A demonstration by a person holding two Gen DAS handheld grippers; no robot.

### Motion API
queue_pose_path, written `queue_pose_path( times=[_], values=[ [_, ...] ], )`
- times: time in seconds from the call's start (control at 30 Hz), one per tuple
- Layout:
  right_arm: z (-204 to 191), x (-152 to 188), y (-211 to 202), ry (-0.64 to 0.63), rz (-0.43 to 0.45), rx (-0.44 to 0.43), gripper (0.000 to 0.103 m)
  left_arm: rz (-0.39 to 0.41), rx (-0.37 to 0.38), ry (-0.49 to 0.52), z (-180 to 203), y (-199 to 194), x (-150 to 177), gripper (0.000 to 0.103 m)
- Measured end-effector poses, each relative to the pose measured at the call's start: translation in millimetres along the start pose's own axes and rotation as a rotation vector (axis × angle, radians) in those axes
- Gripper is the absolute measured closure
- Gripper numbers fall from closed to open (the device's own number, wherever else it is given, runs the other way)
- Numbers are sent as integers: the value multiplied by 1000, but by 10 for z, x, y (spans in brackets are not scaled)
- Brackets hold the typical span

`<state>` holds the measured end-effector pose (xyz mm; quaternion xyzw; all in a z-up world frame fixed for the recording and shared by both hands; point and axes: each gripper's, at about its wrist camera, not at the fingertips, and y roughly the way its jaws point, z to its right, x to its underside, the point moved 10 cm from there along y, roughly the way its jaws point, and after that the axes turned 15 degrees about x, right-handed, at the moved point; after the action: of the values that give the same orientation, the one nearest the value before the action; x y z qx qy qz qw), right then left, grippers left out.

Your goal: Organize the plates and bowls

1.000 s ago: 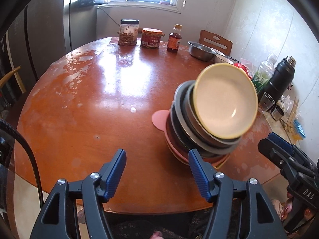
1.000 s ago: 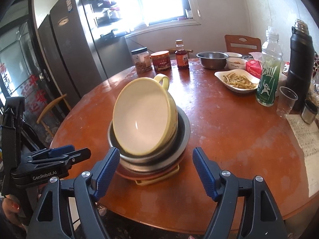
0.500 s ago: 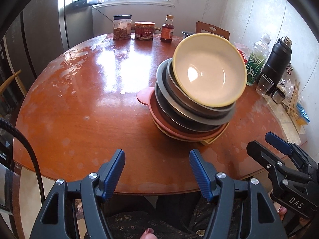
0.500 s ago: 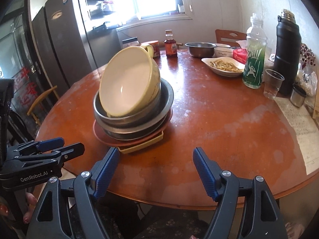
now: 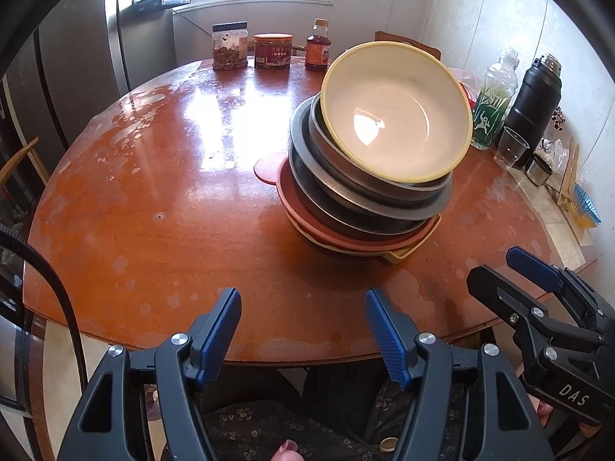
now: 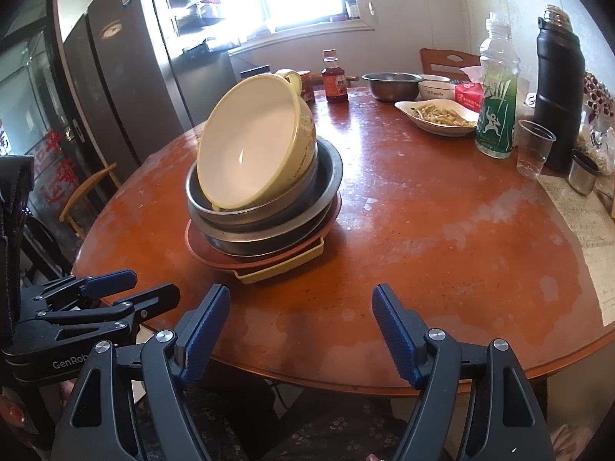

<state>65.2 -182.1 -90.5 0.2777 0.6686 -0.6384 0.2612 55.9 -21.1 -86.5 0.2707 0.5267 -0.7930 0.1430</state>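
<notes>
A stack of dishes stands on the round wooden table (image 5: 153,192). A yellow bowl (image 5: 396,115) (image 6: 250,146) with a handle leans tilted on top, its white inside facing me. Under it lie steel bowls (image 5: 307,142) (image 6: 326,176), a pink plate (image 5: 269,163) and a yellow square tray (image 5: 407,251) (image 6: 284,265). My left gripper (image 5: 301,299) (image 6: 153,283) hangs open over the table's near edge, short of the stack. To the right of it, also apart from the stack, my right gripper (image 6: 300,294) (image 5: 494,265) is open. Neither holds anything.
Two jars (image 5: 230,52) and a sauce bottle (image 5: 318,50) stand at the far edge. At the right are a green bottle (image 6: 496,115), a black flask (image 6: 559,88), a plastic cup (image 6: 532,150), a dish of food (image 6: 438,117) and a steel bowl (image 6: 392,84). A fridge (image 6: 127,77) stands at the left.
Both grippers have sunk a little and drawn back toward the near edge, so the stack sits higher in both views. The stack has not moved. Both jaws keep the same width.
</notes>
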Motion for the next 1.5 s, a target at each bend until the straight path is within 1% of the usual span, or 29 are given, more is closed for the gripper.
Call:
queue_pose_path(
  times=[0.33,0.87,1.5],
  values=[
    [-46,77,26,-7,-20,-11,25,-7,-5,0,-4,4,71,36],
    [-27,99,17,-4,-20,-8,25,-3,1,-4,-7,-39,112,36],
    [23,140,4,8,-22,-10,25,-17,-7,13,49,0,159,36]
  ],
)
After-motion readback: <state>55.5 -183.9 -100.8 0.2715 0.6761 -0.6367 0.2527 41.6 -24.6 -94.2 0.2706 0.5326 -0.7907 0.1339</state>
